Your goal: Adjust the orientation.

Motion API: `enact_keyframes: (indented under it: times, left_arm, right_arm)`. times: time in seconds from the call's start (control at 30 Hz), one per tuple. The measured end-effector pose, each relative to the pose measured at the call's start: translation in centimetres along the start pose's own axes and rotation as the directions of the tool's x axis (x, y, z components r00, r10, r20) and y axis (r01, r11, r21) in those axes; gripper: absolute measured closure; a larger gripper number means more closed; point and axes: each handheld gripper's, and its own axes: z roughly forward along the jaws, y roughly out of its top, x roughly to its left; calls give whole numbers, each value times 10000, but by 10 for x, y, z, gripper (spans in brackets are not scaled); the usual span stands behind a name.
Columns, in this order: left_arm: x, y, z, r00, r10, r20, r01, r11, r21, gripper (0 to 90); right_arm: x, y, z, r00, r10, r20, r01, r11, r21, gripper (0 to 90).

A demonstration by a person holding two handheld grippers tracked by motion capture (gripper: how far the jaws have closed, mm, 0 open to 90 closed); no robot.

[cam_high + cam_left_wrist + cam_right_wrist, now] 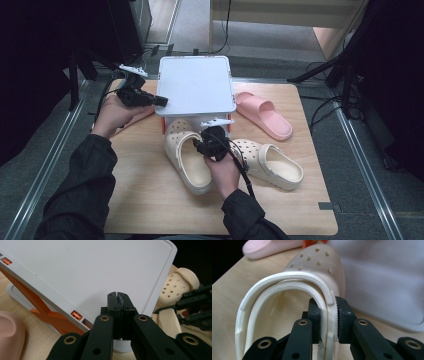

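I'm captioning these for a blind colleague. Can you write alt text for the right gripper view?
The right gripper pinches the side wall and strap of a cream clog on a wooden table, beside a white rack, with a pink slipper behind.

Matt cream foam clog point(287, 302), perforated, ribbed inside; smooth white plastic rack top point(196, 85) on orange legs; pale wood-grain table point(150, 200); matt pink foam slipper point(265, 116) upper right.

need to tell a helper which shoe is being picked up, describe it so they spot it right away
Start at the white stand at the table's far edge. Right in front of it lie two cream clogs; it is the left clog, toe against the stand. The right gripper pinches its side wall and strap, unlike the other clog.
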Motion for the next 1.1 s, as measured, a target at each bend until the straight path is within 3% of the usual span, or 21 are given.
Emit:
enact_keyframes:
  times: [0.13, 0.37, 0.47, 0.77, 0.83, 0.9, 1.1]
  left_arm:
    - [1, 0, 0, 9999, -156, 37, 156, 9999, -26, 894]
    - [-1, 0, 1, 10000, 16, -72, -17, 10000, -80, 893]
    - [-1, 0, 1, 10000, -47, -66, 47, 9999, -103, 893]
    - [-1, -2, 2, 9999, -97, -45, 96, 9997, -242, 893]
    - [-2, -2, 2, 9999, -89, -104, 86, 9996, -253, 893]
    - [-3, -3, 2, 9998, -76, -162, 72, 9996, -257, 893]
    - [-2, -3, 1, 9998, -177, -77, 175, 9995, -268, 892]
  right_arm:
    - [-8, 8, 10, 9995, 216, 225, -214, 9997, -105, 777]
    - [-18, 8, 34, 9951, 629, 759, -609, 9977, -283, 768]
    - [-19, 6, 34, 9955, 734, 597, -713, 9968, -357, 757]
    - [-19, 0, 28, 9982, 559, 211, -552, 9980, -293, 683]
    - [-19, -1, 21, 9985, 535, -87, -537, 9980, -318, 621]
    - [-18, -2, 14, 9992, 399, -97, -402, 9986, -355, 608]
    - [-16, -10, -10, 9997, 145, -198, -156, 9984, -538, 623]
